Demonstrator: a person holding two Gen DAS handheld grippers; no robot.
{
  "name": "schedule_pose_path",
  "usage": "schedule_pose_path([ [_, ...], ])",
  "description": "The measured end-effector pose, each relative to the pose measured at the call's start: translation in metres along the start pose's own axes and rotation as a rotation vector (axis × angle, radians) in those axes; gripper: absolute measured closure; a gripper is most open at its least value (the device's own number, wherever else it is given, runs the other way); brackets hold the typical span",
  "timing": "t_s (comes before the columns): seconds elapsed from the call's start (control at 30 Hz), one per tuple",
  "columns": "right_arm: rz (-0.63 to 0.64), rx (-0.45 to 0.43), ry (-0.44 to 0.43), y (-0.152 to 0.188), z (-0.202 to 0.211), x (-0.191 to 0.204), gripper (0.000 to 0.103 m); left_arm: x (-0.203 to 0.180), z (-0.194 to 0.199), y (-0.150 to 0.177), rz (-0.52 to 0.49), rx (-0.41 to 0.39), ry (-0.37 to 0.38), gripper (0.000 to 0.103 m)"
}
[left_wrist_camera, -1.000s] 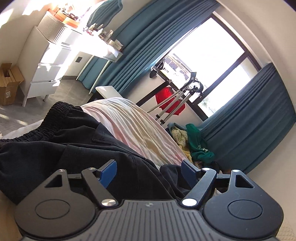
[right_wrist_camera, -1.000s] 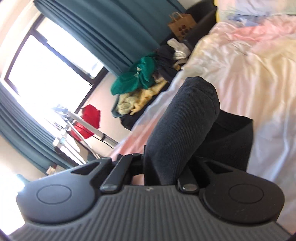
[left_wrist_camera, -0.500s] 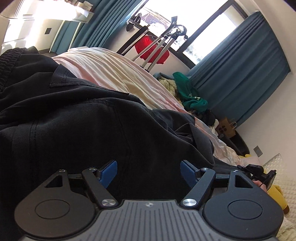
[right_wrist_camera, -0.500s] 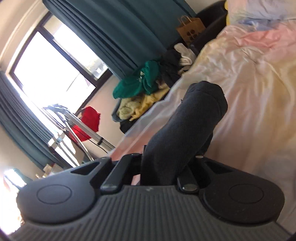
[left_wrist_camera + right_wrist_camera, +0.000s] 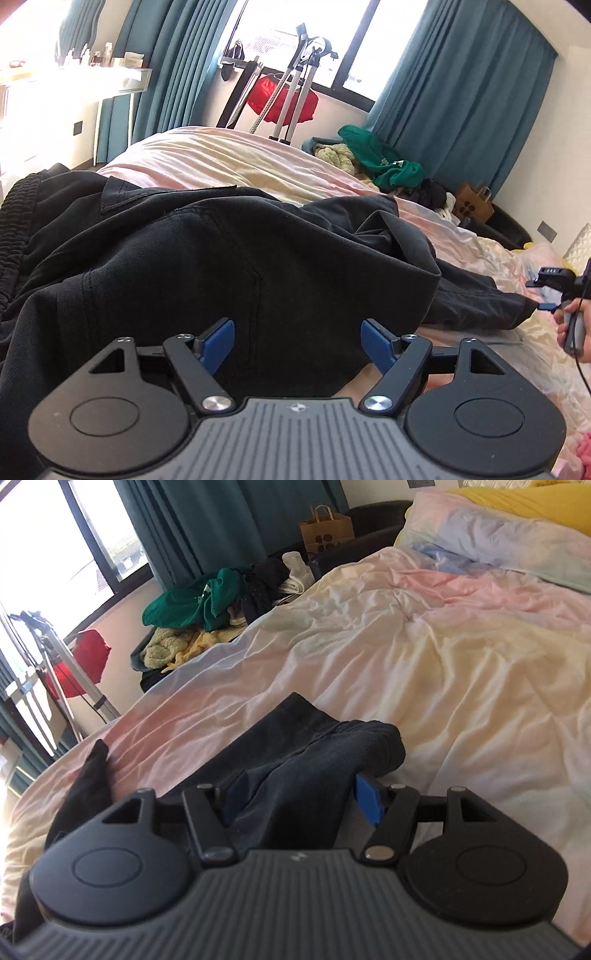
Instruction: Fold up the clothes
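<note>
A pair of black trousers (image 5: pixel 207 258) lies crumpled across the pastel bed cover (image 5: pixel 229 162), elastic waistband at the far left. My left gripper (image 5: pixel 297 338) is open, its blue pads low over the fabric and holding nothing. My right gripper (image 5: pixel 301 794) is open, and the dark trouser leg end (image 5: pixel 332 753) lies loose between its blue pads on the bed cover (image 5: pixel 461 672). The right gripper also shows in the left wrist view (image 5: pixel 546 291), at the tip of the leg at far right.
A pile of green, yellow and dark clothes (image 5: pixel 373 162) lies beside the bed under the teal curtains. A stand with a red item (image 5: pixel 284 96) stands by the window. A paper bag (image 5: pixel 325 528) and pillows (image 5: pixel 491 528) are at the bed's head end.
My right gripper has opened and let the trouser leg drop onto the bed. My left gripper has swung right and lowered over the trousers, staying open.
</note>
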State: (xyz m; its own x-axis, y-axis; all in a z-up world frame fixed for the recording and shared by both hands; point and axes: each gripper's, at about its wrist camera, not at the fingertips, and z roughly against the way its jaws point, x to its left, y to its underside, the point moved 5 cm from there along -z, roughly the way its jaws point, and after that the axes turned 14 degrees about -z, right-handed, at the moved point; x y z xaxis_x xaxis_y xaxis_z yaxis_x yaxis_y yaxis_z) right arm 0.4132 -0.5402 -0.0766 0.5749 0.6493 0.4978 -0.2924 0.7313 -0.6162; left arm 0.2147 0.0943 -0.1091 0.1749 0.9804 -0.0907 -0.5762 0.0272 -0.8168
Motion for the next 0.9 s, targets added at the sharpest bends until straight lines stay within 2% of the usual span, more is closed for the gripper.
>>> schedule_pose_path([
  [0.17,0.137,-0.135,0.003,-0.005,0.018,0.078,0.037,-0.001,-0.015,0.012,-0.055,0.056,-0.014,0.026],
  [0.27,0.177,-0.148,-0.05,0.005,0.008,0.131,0.035,0.007,-0.025,0.02,-0.057,0.085,-0.04,0.026],
  [0.4,0.213,0.057,-0.224,0.052,-0.05,0.208,0.037,0.014,-0.039,0.024,-0.069,0.095,-0.064,0.026],
  [0.53,0.196,0.282,-0.342,0.11,-0.117,0.261,0.038,0.019,-0.052,0.027,-0.08,0.098,-0.069,0.025],
  [0.57,0.216,0.315,-0.345,0.125,-0.132,0.274,0.038,0.019,-0.055,0.027,-0.082,0.092,-0.066,0.024],
  [0.7,0.281,0.391,-0.368,0.171,-0.17,0.307,0.036,0.022,-0.062,0.027,-0.088,0.059,-0.042,0.021],
  [0.8,0.28,0.354,-0.36,0.181,-0.18,0.31,0.037,0.027,-0.061,0.025,-0.059,0.024,-0.005,0.019],
  [0.83,0.272,0.342,-0.362,0.181,-0.18,0.309,0.044,0.031,-0.061,0.025,-0.042,0.014,0.006,0.019],
  [0.87,0.28,0.332,-0.359,0.179,-0.177,0.307,0.056,0.034,-0.061,0.025,-0.023,0.004,0.017,0.019],
  [0.9,0.288,0.32,-0.357,0.178,-0.173,0.306,0.101,0.038,-0.06,0.024,-0.004,-0.005,0.027,0.019],
])
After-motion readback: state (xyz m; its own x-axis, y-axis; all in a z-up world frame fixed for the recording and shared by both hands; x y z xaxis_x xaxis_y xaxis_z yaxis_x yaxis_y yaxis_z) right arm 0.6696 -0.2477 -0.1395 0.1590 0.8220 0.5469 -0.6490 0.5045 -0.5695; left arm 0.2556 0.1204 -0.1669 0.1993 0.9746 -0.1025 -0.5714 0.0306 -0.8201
